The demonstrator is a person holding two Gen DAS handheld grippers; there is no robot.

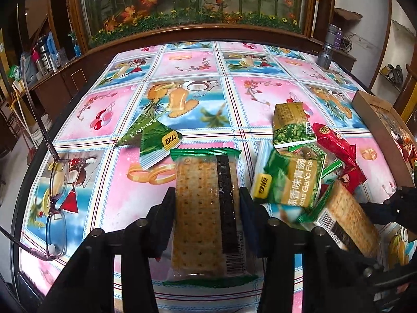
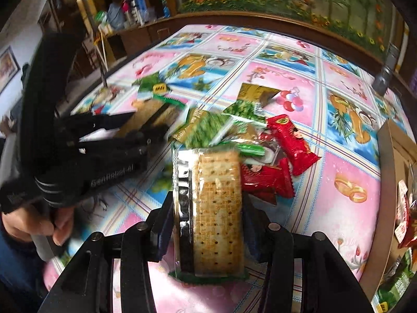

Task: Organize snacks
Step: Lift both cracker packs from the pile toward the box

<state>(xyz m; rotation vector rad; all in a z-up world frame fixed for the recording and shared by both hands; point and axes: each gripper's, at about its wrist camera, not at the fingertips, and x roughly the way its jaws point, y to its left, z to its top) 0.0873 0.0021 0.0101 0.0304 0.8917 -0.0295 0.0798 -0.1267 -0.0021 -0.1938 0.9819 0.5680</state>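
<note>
My left gripper (image 1: 207, 203) is shut on a cracker pack (image 1: 206, 214) with green ends, held just above the table. My right gripper (image 2: 208, 208) is shut on a second cracker pack (image 2: 216, 214), which also shows in the left wrist view (image 1: 346, 216). Beside them lies a pile of green pea packets (image 1: 292, 180) (image 2: 206, 130) and red snack packets (image 1: 336, 143) (image 2: 289, 140). A lone green packet (image 1: 153, 140) lies left of the pile. The left gripper body (image 2: 86, 161) shows in the right wrist view, held in a hand.
A cardboard box (image 1: 378, 120) (image 2: 388, 182) holding some snacks stands at the table's right edge. Eyeglasses (image 1: 54, 195) lie at the left edge. A grey flashlight (image 1: 325, 52) (image 2: 383, 78) stands at the far right. A wooden cabinet with a flower panel (image 1: 195, 7) backs the table.
</note>
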